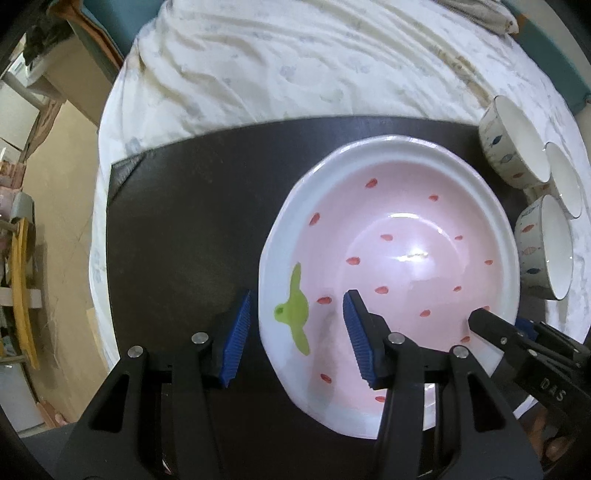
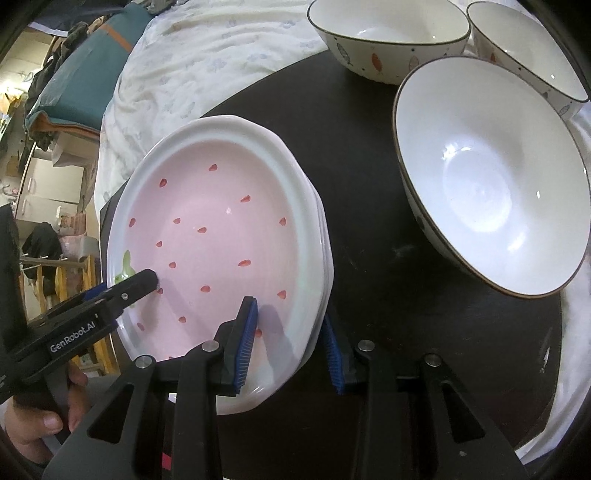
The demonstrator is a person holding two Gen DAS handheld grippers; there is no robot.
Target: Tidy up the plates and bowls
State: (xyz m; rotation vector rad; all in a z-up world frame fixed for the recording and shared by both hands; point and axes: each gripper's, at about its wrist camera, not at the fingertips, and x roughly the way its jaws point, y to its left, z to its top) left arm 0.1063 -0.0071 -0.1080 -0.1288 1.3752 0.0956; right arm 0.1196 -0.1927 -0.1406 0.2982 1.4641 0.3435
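Observation:
A pink plate (image 1: 406, 236) with red flecks, a green leaf mark and a white rim lies on top of a stack of like plates (image 2: 325, 236) on a dark mat. My left gripper (image 1: 295, 332) straddles its left rim. The jaws are open, and a dark gap shows between the outer pad (image 1: 236, 332) and the plate's edge. My right gripper (image 2: 290, 347) spans the opposite rim, one blue pad (image 2: 245, 343) on the inner slope and the other tight against the outer edge. In the left wrist view the right gripper (image 1: 506, 321) reaches in from the lower right.
Three white fish-patterned bowls (image 2: 487, 177), (image 2: 388, 33), (image 2: 524, 48) stand close to the right of the plates. The dark mat (image 1: 177, 221) lies on a rumpled white cloth (image 1: 295, 66). A person's hand (image 2: 33, 421) holds the left gripper. Furniture and clutter line the left side.

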